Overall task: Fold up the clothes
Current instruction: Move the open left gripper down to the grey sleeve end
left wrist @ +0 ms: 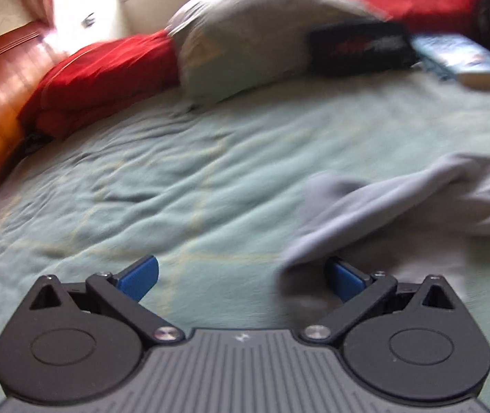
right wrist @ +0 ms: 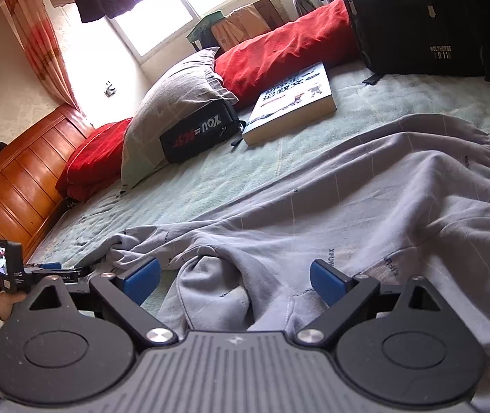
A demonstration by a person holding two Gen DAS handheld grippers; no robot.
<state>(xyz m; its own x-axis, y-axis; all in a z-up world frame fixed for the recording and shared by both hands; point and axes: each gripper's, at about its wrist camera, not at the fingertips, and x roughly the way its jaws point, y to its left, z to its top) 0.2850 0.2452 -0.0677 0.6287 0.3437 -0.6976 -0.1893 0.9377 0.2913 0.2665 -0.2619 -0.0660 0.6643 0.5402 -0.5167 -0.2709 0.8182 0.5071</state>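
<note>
Both spread: right gripper [right wrist: 234, 280] hovering nearer, over grey sweatpants [right wrist: 348, 199] stretching toward bed's [right wrist: 365, 110] right edge; left gripper [left wrist: 241, 282] beside cuff.

The bed [right wrist: 313, 144] is covered by a wrinkled pale green sheet, with a wooden headboard [right wrist: 21, 186] along its left edge. Directly on it lie grey trousers [right wrist: 365, 199] spread across the near area, a book [right wrist: 293, 103], a black pouch [right wrist: 196, 134], a grey pillow [right wrist: 172, 103], red cushions [right wrist: 279, 48] and a black backpack [right wrist: 416, 17] at the far edge.
</note>
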